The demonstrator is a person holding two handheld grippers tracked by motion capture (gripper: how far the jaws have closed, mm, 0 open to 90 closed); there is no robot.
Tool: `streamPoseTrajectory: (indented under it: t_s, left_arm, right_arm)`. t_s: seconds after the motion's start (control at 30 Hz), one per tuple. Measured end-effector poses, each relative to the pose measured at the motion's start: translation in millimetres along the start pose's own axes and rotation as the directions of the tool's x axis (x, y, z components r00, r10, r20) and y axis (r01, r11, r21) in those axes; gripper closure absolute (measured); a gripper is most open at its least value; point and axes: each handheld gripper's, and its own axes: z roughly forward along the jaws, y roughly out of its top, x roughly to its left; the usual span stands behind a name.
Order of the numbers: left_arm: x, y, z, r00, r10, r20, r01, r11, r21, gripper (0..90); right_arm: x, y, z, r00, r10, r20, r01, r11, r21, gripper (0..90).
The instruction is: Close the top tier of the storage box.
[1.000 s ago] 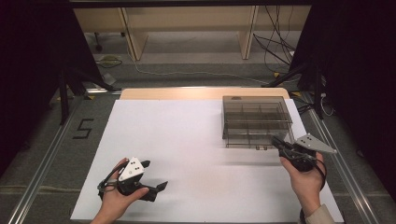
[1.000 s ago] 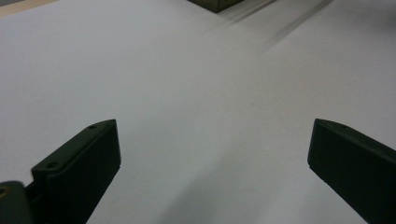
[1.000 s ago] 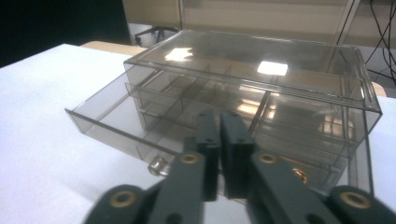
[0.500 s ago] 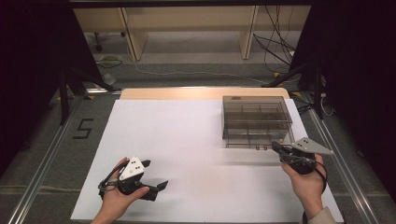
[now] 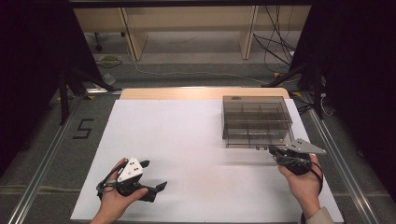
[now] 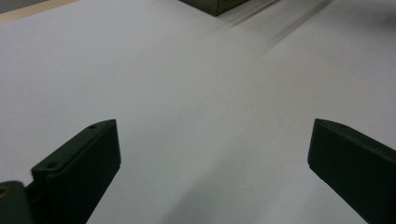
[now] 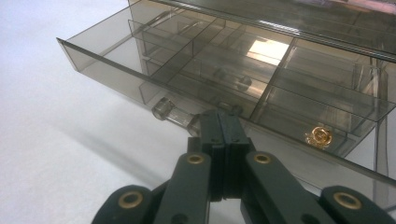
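Sliding out: drawer (image 7: 187,70), rt hand-held gripper (image 7: 219,116) clamping handle (image 7: 175,114).

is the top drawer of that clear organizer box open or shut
Open, partway. In the right gripper view the top drawer juts out past the box, and the right tool, jaws together, sits at its clear handle.

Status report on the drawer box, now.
Right gripper shut at drawer handle, grip unclear. Left gripper open, idle on white table. Drawer part open. Nothing in the way.
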Motion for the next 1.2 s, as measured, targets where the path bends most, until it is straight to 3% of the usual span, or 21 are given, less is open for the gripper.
streamPoseTrajectory:
  t_s: [0.53, 1.2]
  left_arm:
    - [0.0, 0.1, 0.2, 1.0000, 0.000, 0.001, 0.000, 1.0000, 0.001, 2.5]
    - [-0.3, 0.1, 1.0, 1.0000, 0.001, 0.000, -0.001, 1.0000, 0.003, 2.5]
  right_arm:
    - [3.3, -0.8, 3.5, 0.9996, -0.025, 0.010, 0.025, 1.000, 0.018, 90.0]
    - [1.1, 0.5, 8.1, 0.9991, -0.025, 0.033, 0.025, 1.000, 0.012, 90.0]
